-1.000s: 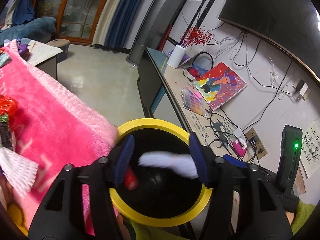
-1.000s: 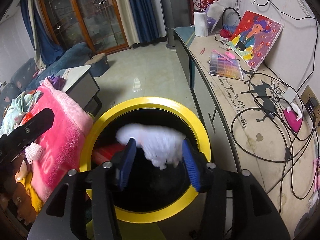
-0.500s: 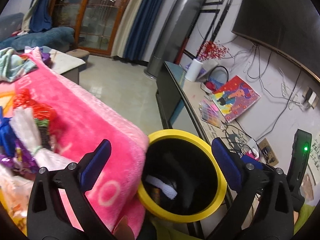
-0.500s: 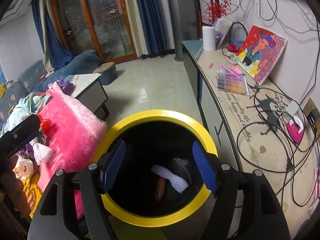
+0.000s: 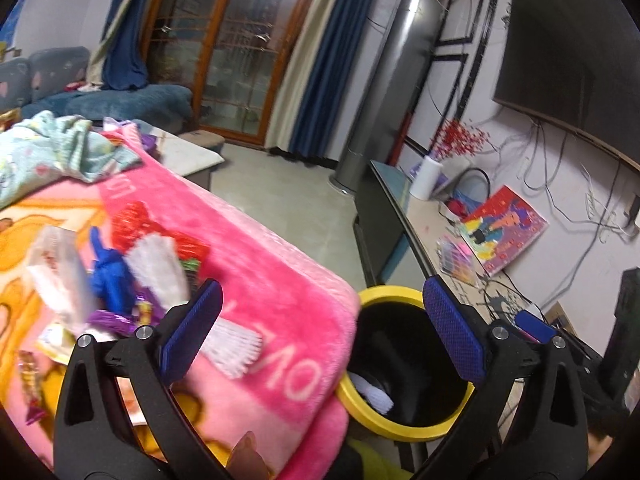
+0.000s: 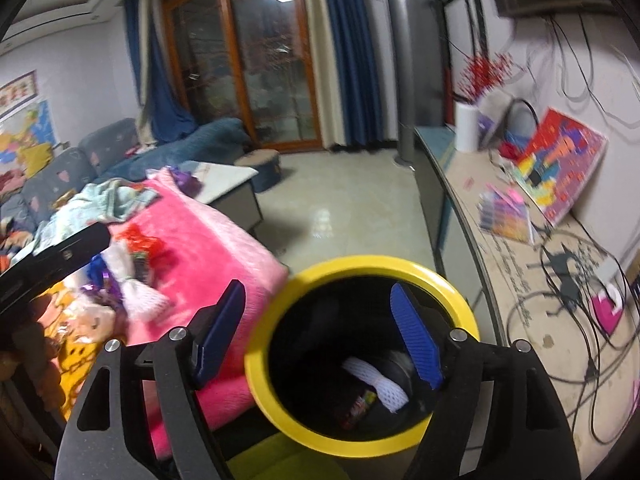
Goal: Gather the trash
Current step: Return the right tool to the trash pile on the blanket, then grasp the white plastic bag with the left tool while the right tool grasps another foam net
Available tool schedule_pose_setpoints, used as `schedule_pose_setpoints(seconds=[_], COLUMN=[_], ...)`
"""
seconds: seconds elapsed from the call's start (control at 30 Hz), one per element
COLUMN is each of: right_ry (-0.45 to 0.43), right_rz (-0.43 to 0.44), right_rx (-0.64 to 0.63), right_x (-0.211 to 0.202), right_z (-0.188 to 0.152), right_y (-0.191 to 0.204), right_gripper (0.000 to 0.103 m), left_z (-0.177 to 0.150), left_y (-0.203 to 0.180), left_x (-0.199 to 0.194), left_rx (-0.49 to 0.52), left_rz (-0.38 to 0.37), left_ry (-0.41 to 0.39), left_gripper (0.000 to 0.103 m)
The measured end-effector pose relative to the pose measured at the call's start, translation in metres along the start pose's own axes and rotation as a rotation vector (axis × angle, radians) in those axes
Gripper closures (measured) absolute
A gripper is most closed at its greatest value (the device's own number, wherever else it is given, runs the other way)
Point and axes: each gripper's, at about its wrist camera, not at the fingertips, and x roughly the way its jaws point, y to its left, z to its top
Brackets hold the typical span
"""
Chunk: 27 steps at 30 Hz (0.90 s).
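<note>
Blanket: pink blanket (image 5: 276, 280) covers the raised surface, its corner touching the bin's rim.
Bin: yellow-rimmed black bin (image 6: 360, 266) stands between the blanket and the long cabinet (image 6: 516, 276), near both grippers.
Bin contents: white foam net (image 6: 378, 384) lies at the bottom beside a dark wrapper; other contents too dim to tell.
Remaining trash: pile of wrappers (image 5: 112, 280) sits on the blanket, with a white foam sleeve (image 5: 158, 264), a blue piece, red foil and purple wrappers mixed together; another foam net (image 5: 234, 346) lies just beside the left finger.
Left gripper (image 5: 320, 328): jaws spread wide, nothing between them, aimed across the blanket's corner towards the pile.
Right gripper (image 6: 320, 328): jaws wide apart and empty, hanging over the bin's mouth.
Step in hand: likely the gap between drops, both claws free to fetch more.
Next move: probably swing left to the pile, settle over one loose piece, close gently since foam and foil crush easily.
</note>
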Motion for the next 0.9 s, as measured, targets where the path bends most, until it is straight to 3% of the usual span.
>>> schedule_pose_setpoints(seconds=[0.27,0.9], right_ry=[-0.034,0.007], right_rz=[0.079,0.200], right_rx=[-0.098,-0.203], right_x=[-0.010,0.010], right_z=[-0.001,-0.008], right_y=[0.040,0.113], right_gripper=[0.025,0.025], left_z=[0.005,0.010], left_y=[0.028,0.096], left_x=[-0.023,-0.055], left_rx=[-0.041,-0.179], left_rz=[0.067,0.192], left_ry=[-0.053,-0.127], left_gripper=[0.011,0.011])
